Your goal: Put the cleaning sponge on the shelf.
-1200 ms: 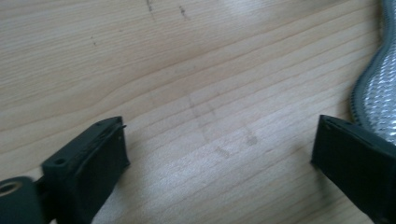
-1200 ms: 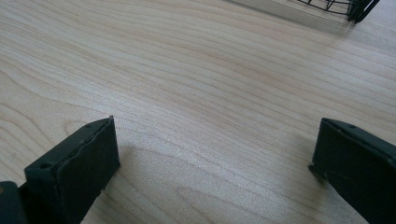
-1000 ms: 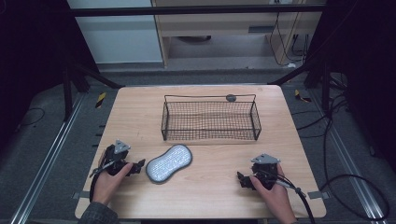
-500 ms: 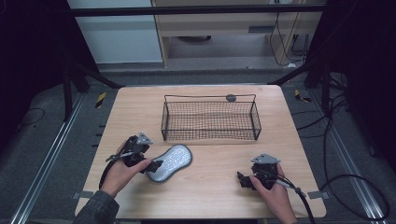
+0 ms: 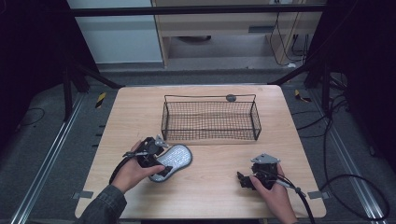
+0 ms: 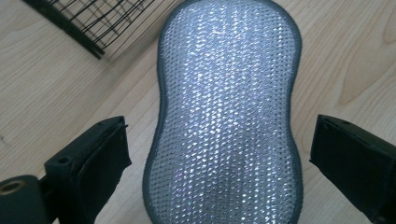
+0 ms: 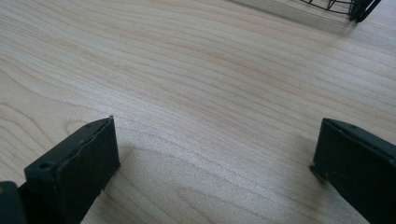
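A dim room, one pale wooden table lit in the middle. Nothing looks done yet, I'd say: the wire basket at the far side sits empty, and the silvery scrubbing pad lies flat on the wood just in front of it. The left gripper hangs over the pad, jaws spread wide to either side of its waist, not pinching it. The right gripper rests apart near the front edge, jaws wide, holding nothing.

Wooden table with wire basket, silvery scrub pad.
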